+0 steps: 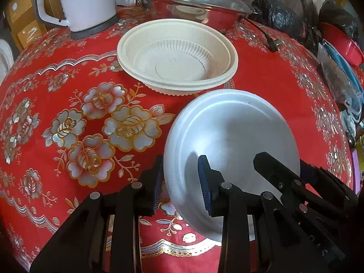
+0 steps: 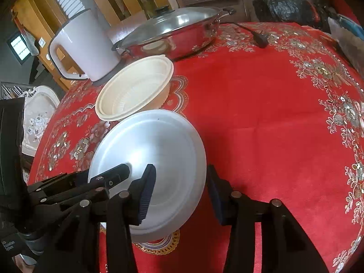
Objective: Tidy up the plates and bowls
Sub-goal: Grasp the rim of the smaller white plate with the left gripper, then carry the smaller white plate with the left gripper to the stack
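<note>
Left wrist view, both grippers (image 1: 180,183) (image 2: 179,190) straddling plate (image 1: 229,136) rim

The table is covered by a red cloth (image 1: 68,72) that looks soft, with shiny silver and gold flowers on it. The white plate (image 1: 232,136) is smooth and a little shiny, like plastic. The cream bowl (image 1: 177,56) looks like matt plastic, with little ridges on its wall. The big pot (image 2: 182,36) is shiny metal like a mirror, and its lid (image 2: 177,19) looks like clear glass with a metal rim. The white jug (image 1: 86,2) is smooth plastic. The black bag (image 1: 282,16) is crinkly and glossy.
</note>
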Demonstrator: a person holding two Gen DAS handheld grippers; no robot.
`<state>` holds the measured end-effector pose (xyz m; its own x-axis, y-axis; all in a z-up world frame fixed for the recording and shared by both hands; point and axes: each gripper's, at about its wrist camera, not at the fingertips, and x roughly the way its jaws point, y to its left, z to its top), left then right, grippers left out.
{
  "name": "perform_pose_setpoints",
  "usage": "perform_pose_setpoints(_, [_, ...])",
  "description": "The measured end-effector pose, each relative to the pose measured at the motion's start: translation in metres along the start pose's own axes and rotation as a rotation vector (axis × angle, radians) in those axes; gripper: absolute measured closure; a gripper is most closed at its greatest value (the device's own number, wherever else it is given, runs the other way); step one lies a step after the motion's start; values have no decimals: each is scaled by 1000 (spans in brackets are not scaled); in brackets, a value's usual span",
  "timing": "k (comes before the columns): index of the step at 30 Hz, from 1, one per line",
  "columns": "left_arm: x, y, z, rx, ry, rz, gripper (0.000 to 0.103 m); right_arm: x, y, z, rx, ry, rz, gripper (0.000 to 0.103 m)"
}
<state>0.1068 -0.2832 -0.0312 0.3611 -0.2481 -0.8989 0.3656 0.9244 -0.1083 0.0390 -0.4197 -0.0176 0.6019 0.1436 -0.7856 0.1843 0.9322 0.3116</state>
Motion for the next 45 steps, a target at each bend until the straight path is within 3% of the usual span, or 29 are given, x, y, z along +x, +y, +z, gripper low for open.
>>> perform_pose_setpoints(4, [2,-4,-2,10,4,11,73,4,1,-2,-6,12,3,77])
perform_pose_setpoints(6, [2,-5,-5,23,-2,27,77,6,3,-4,-21,21,-1,79])
perform_pose_setpoints(27, [-32,27,-19,-19,-69,52,78,-8,38,-13,-97,-2,-12,79])
perform_pose_setpoints(36, [-59,65,-32,-72,-113,80,78,-9,78,-18,-171,-5,-5,79])
perform_pose_setpoints(45, [-99,128,-49,-169,-177,130,78,-9,147,-23,-292,-12,32,77])
